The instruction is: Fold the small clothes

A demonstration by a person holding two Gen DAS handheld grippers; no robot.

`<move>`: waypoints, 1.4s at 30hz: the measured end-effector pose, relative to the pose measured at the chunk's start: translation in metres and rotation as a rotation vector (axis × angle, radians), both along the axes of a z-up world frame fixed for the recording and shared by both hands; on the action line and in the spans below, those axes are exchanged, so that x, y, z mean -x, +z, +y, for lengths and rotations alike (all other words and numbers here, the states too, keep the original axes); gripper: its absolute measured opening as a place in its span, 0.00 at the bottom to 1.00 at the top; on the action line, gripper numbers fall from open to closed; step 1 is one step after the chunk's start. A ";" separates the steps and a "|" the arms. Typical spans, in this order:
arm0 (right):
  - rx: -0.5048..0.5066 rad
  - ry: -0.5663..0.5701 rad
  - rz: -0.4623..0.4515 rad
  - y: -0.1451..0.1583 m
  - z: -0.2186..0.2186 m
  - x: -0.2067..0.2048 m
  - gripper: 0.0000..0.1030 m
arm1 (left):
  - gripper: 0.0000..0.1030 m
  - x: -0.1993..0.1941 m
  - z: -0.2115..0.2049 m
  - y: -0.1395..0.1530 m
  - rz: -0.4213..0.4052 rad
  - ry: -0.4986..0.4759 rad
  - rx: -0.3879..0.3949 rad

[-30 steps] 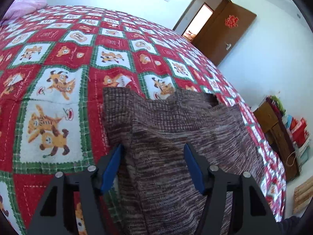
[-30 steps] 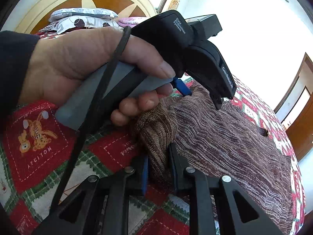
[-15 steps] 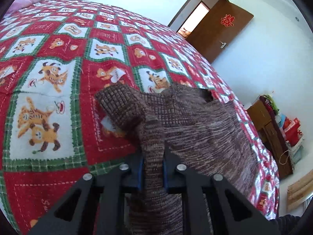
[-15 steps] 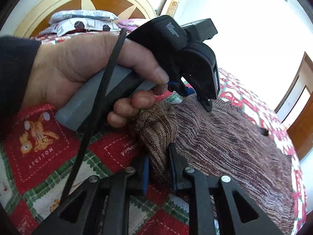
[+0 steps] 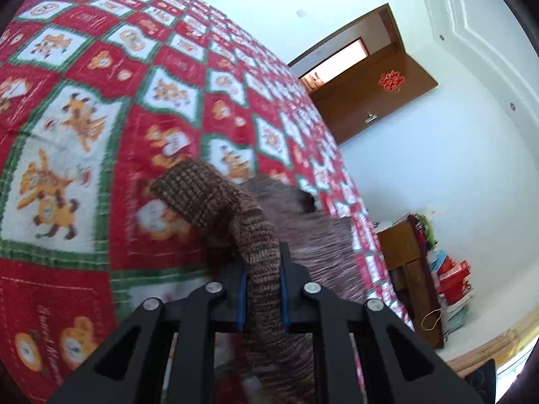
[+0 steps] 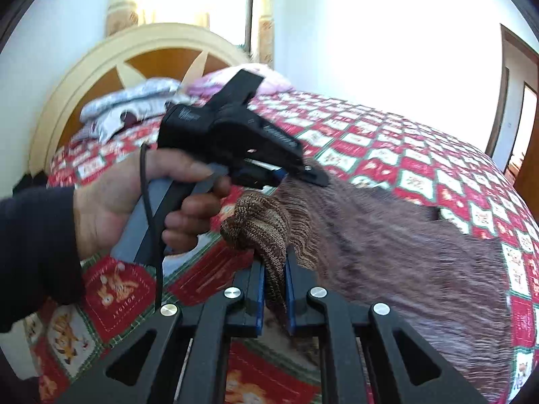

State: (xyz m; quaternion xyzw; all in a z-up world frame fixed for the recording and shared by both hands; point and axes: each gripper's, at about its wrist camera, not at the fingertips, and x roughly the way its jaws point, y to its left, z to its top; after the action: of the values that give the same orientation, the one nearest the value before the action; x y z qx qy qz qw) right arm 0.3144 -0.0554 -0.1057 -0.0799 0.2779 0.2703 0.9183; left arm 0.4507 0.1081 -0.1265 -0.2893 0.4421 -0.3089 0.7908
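Note:
A brown marled knit garment (image 6: pixel 404 252) lies spread on the bed. My left gripper (image 5: pixel 263 269) is shut on a ribbed edge of it (image 5: pixel 202 195), and that edge hangs lifted off the quilt and drapes over the fingers. In the right wrist view, my right gripper (image 6: pixel 274 269) is shut on another bunched edge of the garment (image 6: pixel 259 222), which is also raised. A hand (image 6: pixel 134 195) in a dark sleeve holds the left gripper (image 6: pixel 299 176) just beyond, close to the right one. The rest of the garment trails flat to the right.
The bed is covered by a red, green and white patchwork quilt (image 5: pixel 84 134). A curved wooden headboard (image 6: pixel 101 67) and pillows (image 6: pixel 134 101) are at the far end. An open brown door (image 5: pixel 370 101) and a wooden cabinet (image 5: pixel 411 269) stand beyond the bed's side.
The left gripper went from open astride the garment's edge to shut on it, then lifted it. The right gripper rose with its bunched edge. Both views tilted.

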 end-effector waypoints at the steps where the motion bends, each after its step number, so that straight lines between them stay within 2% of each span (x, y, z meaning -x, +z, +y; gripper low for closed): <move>1: -0.016 -0.007 0.004 0.003 -0.009 -0.001 0.09 | 0.15 0.000 -0.004 0.004 -0.004 0.002 0.005; 12: -0.208 -0.116 0.087 0.006 -0.107 -0.012 0.08 | 0.15 -0.007 -0.088 0.031 -0.050 -0.026 0.012; 21: -0.284 -0.166 0.130 0.002 -0.168 -0.005 0.08 | 0.15 -0.004 -0.149 0.041 -0.075 -0.107 -0.029; 28: -0.325 -0.204 0.206 -0.016 -0.207 0.000 0.08 | 0.15 -0.002 -0.198 0.037 -0.082 -0.181 -0.072; 32: -0.357 -0.235 0.265 -0.029 -0.226 0.001 0.08 | 0.15 0.000 -0.226 0.028 -0.072 -0.216 -0.108; 37: -0.435 -0.296 0.355 -0.050 -0.256 -0.004 0.08 | 0.15 -0.001 -0.259 0.016 -0.069 -0.249 -0.197; 42: -0.490 -0.341 0.422 -0.066 -0.275 -0.007 0.08 | 0.15 0.003 -0.283 0.011 -0.103 -0.285 -0.279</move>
State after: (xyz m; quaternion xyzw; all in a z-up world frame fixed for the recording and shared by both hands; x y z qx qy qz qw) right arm 0.3212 -0.3304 -0.1720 0.2477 0.3974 0.1824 0.8646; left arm 0.4473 -0.1744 -0.1160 -0.0953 0.4761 -0.3680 0.7930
